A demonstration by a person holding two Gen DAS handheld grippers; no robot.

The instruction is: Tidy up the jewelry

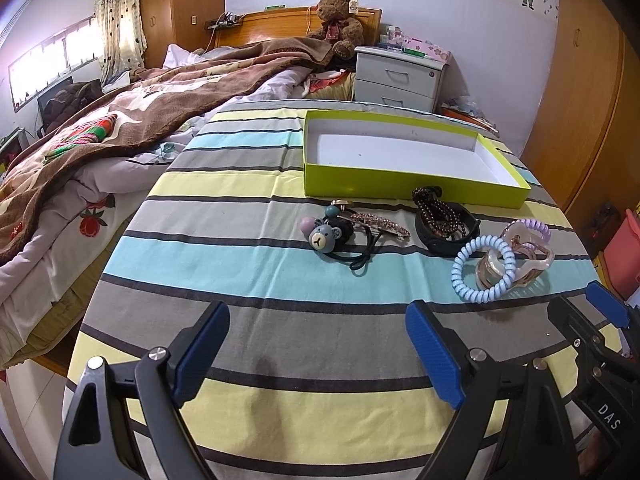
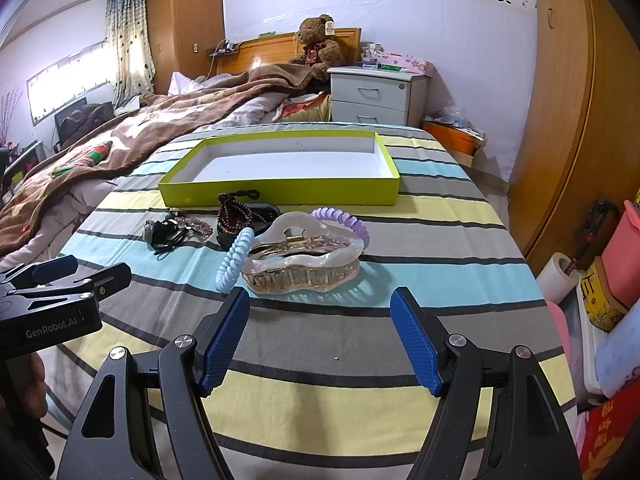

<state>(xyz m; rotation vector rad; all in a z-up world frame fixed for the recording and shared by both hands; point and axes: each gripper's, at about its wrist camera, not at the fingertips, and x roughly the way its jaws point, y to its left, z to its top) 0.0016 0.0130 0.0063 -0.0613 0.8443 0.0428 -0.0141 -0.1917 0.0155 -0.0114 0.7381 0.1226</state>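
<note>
left claw (image 1: 318, 354) hovers agape over the striped counter (image 1: 240, 280); hair ties (one bear-faced (image 1: 324, 238)) lie before the green box (image 1: 400, 188).

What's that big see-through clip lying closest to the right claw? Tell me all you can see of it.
The hair claw clip is large, of glossy translucent pinkish plastic with a milky wavy top edge, a metal spring at its hinge and a row of teeth. It looks shut and lies on the striped cloth, just ahead of the open right claw, which is not touching it. A light-blue spiral hair tie leans on its left end and a purple spiral hair tie sits at its far right.
</note>
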